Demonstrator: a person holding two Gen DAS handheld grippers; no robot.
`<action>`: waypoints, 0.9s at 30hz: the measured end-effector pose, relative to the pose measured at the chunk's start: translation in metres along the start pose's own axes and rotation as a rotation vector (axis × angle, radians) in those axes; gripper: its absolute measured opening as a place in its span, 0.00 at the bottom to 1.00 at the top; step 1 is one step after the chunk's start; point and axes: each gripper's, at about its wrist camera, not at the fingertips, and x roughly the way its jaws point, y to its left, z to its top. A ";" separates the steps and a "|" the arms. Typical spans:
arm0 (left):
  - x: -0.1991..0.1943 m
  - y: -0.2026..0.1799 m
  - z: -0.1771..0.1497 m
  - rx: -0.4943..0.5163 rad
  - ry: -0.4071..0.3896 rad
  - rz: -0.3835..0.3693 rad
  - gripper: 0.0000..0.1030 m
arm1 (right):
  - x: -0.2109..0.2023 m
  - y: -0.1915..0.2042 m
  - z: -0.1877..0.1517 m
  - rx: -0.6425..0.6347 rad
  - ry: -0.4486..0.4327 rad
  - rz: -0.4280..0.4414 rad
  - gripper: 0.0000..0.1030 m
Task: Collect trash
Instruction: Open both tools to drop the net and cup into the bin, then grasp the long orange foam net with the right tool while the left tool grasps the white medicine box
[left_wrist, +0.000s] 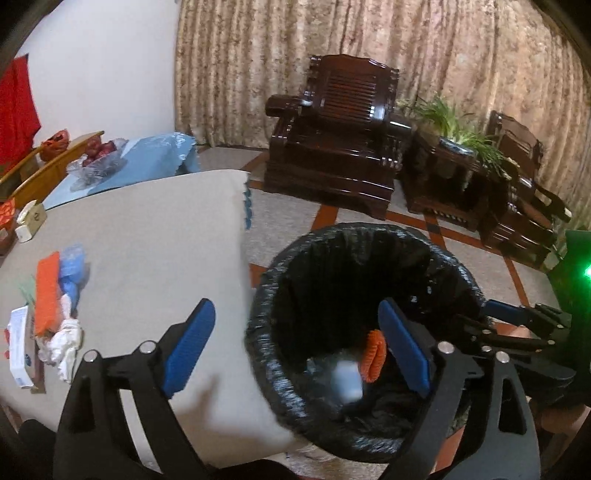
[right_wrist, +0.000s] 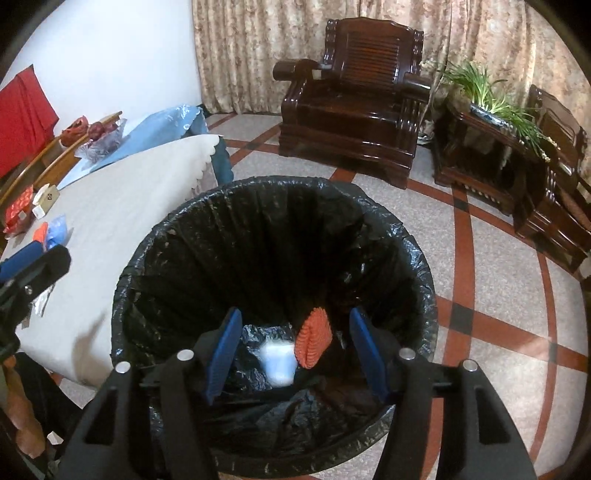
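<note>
Looking down through my right gripper (right_wrist: 293, 354), I see its jaws standing apart over the black-lined trash bin (right_wrist: 258, 206), with an orange ridged piece (right_wrist: 313, 341) and a blurred white piece (right_wrist: 277, 362) below and between them, touched by neither pad. My left gripper (left_wrist: 295, 347) points down at the bin's near rim, jaws wide and empty. More trash (left_wrist: 55, 314) lies on the table (left_wrist: 147, 229) to the left.

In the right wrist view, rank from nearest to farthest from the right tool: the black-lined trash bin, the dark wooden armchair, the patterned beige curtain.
1. Black-lined trash bin, directly beneath the right tool.
2. Dark wooden armchair, across the floor.
3. Patterned beige curtain, behind the armchair.
</note>
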 end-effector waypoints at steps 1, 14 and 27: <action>-0.001 0.003 0.000 -0.007 0.001 0.006 0.87 | -0.001 0.002 0.000 0.000 -0.001 0.000 0.58; -0.021 0.023 0.000 -0.009 -0.009 0.012 0.87 | -0.018 0.015 -0.001 0.021 -0.002 -0.003 0.60; -0.072 0.150 -0.022 -0.070 -0.029 0.178 0.88 | -0.054 0.114 0.002 -0.045 -0.077 0.064 0.75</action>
